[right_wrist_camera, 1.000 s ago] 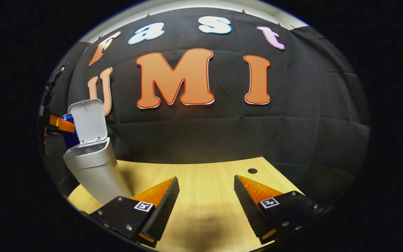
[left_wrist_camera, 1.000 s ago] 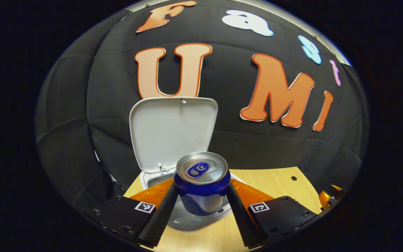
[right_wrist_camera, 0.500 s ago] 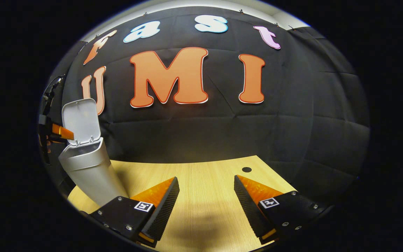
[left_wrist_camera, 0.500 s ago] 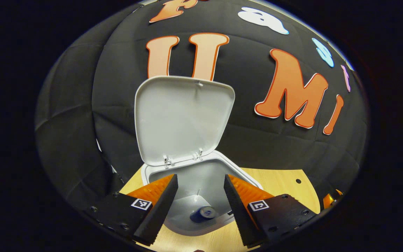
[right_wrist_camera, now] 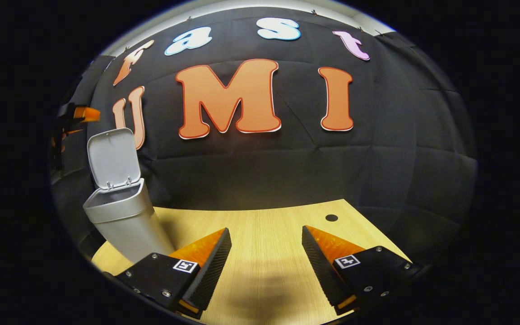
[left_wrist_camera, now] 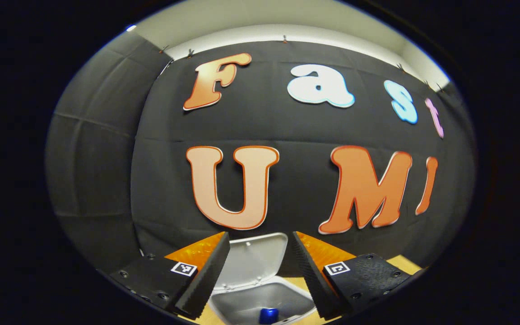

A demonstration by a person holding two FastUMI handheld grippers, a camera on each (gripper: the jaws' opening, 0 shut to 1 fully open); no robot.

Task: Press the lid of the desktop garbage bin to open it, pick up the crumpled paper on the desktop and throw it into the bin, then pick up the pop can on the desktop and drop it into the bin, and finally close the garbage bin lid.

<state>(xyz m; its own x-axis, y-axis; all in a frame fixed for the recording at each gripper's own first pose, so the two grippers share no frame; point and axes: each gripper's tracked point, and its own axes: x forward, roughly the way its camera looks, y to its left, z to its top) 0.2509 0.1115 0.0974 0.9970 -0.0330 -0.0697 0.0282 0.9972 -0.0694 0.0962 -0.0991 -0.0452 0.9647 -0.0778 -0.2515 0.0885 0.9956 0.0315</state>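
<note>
My left claw [left_wrist_camera: 260,257] hangs wide and empty above the open bin [left_wrist_camera: 246,298], pop can [left_wrist_camera: 268,315] inside; my right claw [right_wrist_camera: 264,253] gapes over the table [right_wrist_camera: 264,221].

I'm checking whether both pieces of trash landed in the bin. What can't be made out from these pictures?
- Crumpled paper: unconfirmed; in the left gripper view the bin interior is cut off by the bottom edge, with a blue bit of the pop can visible.
- Right gripper view: the bin wall hides its contents.

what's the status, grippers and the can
Left hand-held gripper open above bin. Right hand-held gripper open over desk. Pop can inside bin. Lid up, nothing blocking it.
</note>
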